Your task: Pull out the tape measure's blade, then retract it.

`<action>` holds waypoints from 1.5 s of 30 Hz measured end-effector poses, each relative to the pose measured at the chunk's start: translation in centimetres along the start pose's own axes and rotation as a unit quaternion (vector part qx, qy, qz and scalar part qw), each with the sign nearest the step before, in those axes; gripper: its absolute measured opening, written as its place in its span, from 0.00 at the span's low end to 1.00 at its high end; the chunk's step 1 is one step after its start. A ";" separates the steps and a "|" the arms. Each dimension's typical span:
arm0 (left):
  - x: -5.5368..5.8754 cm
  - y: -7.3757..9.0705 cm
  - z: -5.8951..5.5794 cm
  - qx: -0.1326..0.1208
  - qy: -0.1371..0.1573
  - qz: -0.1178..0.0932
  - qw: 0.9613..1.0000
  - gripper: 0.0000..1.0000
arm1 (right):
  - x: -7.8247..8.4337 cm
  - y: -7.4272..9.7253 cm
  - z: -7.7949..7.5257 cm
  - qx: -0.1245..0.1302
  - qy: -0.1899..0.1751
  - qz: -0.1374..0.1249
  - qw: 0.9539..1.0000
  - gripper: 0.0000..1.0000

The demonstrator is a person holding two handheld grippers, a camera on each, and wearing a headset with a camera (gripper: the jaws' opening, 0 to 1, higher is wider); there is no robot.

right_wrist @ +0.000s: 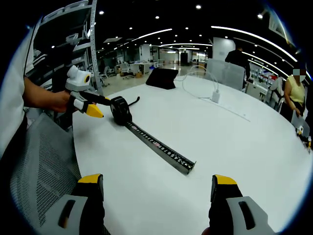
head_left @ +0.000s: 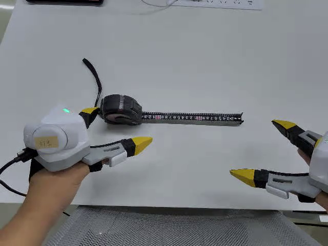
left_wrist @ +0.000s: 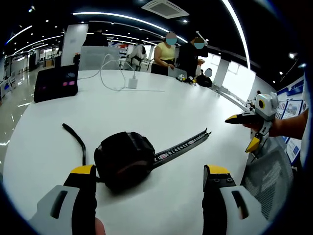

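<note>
A black tape measure (head_left: 121, 109) lies on the white table (head_left: 205, 56), its blade (head_left: 192, 118) pulled out to the right and lying flat; its hooked end (head_left: 240, 118) is free. A black wrist strap (head_left: 93, 76) trails behind the case. My left gripper (head_left: 120, 128) is open, its jaws on either side of the case (left_wrist: 123, 158) without touching it. My right gripper (head_left: 262, 150) is open and empty, a little to the right of and nearer than the blade's end (right_wrist: 187, 167). The case (right_wrist: 121, 109) sits at the far end of the blade (right_wrist: 156, 145).
A dark tablet (left_wrist: 56, 82) and a white charger with cable (left_wrist: 132, 82) lie at the table's far side. A mesh chair (head_left: 169, 225) stands at the near edge. People stand beyond the table (left_wrist: 168, 54).
</note>
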State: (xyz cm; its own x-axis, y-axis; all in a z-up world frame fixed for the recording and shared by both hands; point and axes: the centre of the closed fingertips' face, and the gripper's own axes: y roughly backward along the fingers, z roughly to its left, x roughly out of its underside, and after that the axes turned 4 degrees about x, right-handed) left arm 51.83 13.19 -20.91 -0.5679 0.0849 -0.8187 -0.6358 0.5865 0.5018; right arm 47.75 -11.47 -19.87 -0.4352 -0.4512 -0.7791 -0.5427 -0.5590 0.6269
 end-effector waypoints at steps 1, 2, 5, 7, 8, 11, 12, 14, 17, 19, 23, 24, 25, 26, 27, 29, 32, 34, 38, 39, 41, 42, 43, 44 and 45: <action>-0.1 0.0 0.1 -0.001 0.005 -0.003 1.000 0.87 | 0.0 0.0 0.0 0.000 0.000 0.000 1.000 0.89; -0.1 0.0 0.1 -0.003 0.003 -0.002 1.000 0.87 | 0.0 0.0 0.0 0.000 0.000 0.000 1.000 0.89; 0.0 0.0 0.3 -0.005 0.001 -0.003 1.000 0.86 | -0.1 -0.1 -0.1 0.000 0.002 0.000 1.000 0.89; 0.0 0.0 0.3 -0.006 0.001 -0.003 1.000 0.84 | -0.1 -0.1 -0.2 0.000 0.006 0.002 1.000 0.88; 0.0 0.0 0.3 -0.007 0.002 -0.003 1.000 0.84 | -0.1 -0.1 -0.2 0.000 0.005 0.001 1.000 0.88; 0.0 -0.2 0.4 -0.011 0.006 -0.003 1.000 0.85 | 0.1 -0.2 -0.5 -0.001 0.008 0.005 1.000 0.88; 0.0 -0.3 0.4 -0.012 0.006 -0.003 1.000 0.85 | 0.0 -0.2 -0.5 -0.001 0.009 0.005 1.000 0.87; -0.1 -0.4 0.4 -0.017 0.007 -0.003 1.000 0.85 | 0.0 -0.3 -0.7 -0.002 0.012 0.006 1.000 0.87; -0.1 -0.6 0.5 -0.025 0.008 -0.003 1.000 0.85 | 0.0 -0.4 -1.0 -0.003 0.016 0.008 1.000 0.86; -0.1 -0.7 0.7 -0.031 0.012 -0.003 0.999 0.84 | 0.0 -0.5 -1.2 -0.004 0.019 0.010 1.000 0.86; -0.1 -1.1 1.1 -0.045 0.016 0.000 0.999 0.82 | -0.1 -0.7 -1.6 -0.006 0.024 0.014 1.000 0.85; -0.1 -1.2 1.1 -0.049 0.016 0.001 0.999 0.82 | -0.1 -0.7 -1.7 -0.006 0.025 0.013 1.000 0.84; -0.1 -1.3 1.1 -0.051 0.016 0.000 0.999 0.82 | -0.1 -0.8 -1.8 -0.006 0.028 0.014 0.999 0.84; -0.1 -1.3 1.2 -0.053 0.017 0.000 0.998 0.82 | -0.1 -0.8 -1.9 -0.007 0.028 0.015 0.999 0.84; -0.1 -1.4 1.3 -0.057 0.018 0.001 0.998 0.81 | -0.2 -0.9 -1.9 -0.007 0.029 0.014 0.999 0.83; -0.2 -1.4 1.4 -0.064 0.022 -0.001 0.998 0.81 | -0.1 -1.0 -2.1 -0.008 0.032 0.017 0.999 0.83; -0.2 -1.6 1.5 -0.072 0.027 -0.002 0.997 0.80 | -0.2 -1.2 -2.3 -0.011 0.037 0.020 0.999 0.83; -0.3 -1.7 1.5 -0.077 0.032 -0.003 0.997 0.81 | -0.3 -1.4 -2.4 -0.012 0.041 0.021 0.999 0.82; -0.4 -1.8 1.6 -0.088 0.035 -0.003 0.996 0.80 | -0.6 -1.7 -2.8 -0.017 0.049 0.022 0.998 0.81; -0.4 -1.8 1.6 -0.090 0.036 -0.002 0.995 0.79 | -0.6 -1.8 -2.9 -0.018 0.050 0.024 0.998 0.81; -0.4 -1.9 1.7 -0.097 0.039 -0.002 0.995 0.79 | -0.8 -2.0 -3.0 -0.021 0.055 0.025 0.998 0.80; -0.5 -2.0 1.8 -0.100 0.040 -0.001 0.994 0.78 | -0.8 -2.1 -3.1 -0.023 0.057 0.027 0.998 0.79; -0.5 -2.0 1.8 -0.104 0.041 -0.002 0.994 0.78 | -0.9 -2.2 -3.1 -0.026 0.060 0.026 0.998 0.78; -0.5 -2.1 1.9 -0.107 0.043 -0.003 0.993 0.78 | -1.0 -2.3 -3.2 -0.028 0.062 0.027 0.997 0.78; -0.6 -2.1 2.0 -0.110 0.044 -0.002 0.993 0.77 | -1.0 -2.4 -3.2 -0.030 0.065 0.028 0.997 0.77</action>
State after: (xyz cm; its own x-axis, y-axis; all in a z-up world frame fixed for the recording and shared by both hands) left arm 54.48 13.51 -22.04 -0.6022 0.0067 -0.7983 -0.7313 0.3965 0.5550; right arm 51.80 -11.93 -20.56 -0.3654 -0.5675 -0.7379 -0.4744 -0.5685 0.6721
